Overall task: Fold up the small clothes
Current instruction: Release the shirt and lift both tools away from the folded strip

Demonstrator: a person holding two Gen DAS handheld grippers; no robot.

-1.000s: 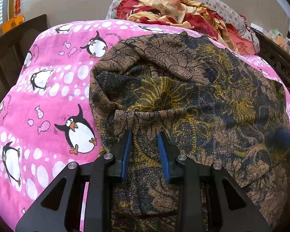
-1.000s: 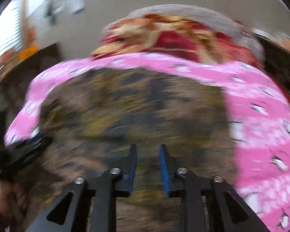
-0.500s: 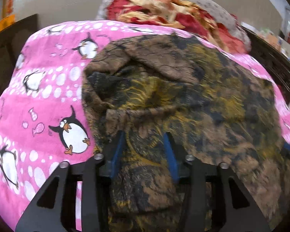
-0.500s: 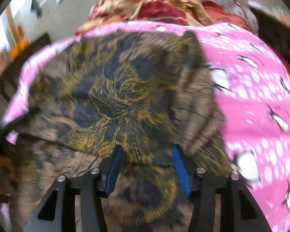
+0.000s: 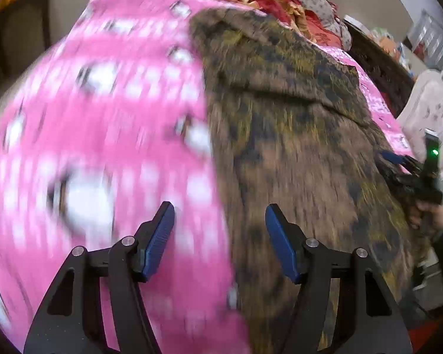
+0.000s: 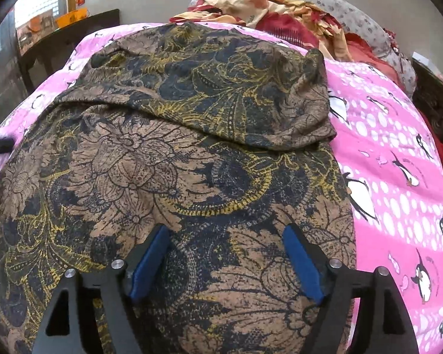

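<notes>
So far we see the brown floral garment [image 6: 192, 159] spread on the bed's pink penguin blanket [image 6: 398, 159] with only its far part flapped over, remaining folds pending, while left gripper [image 5: 220, 236] and right gripper [image 6: 226, 253] jaws gape empty.

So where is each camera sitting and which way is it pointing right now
Left wrist: sits on the left gripper, open, looking forward over the left edge of the brown patterned garment and the pink penguin blanket; the right gripper shows at far right.
Right wrist: sits on the right gripper, open, low over the garment's near end, facing the crumpled red floral bedding.
Shared: garment, blanket, bedding.
</notes>
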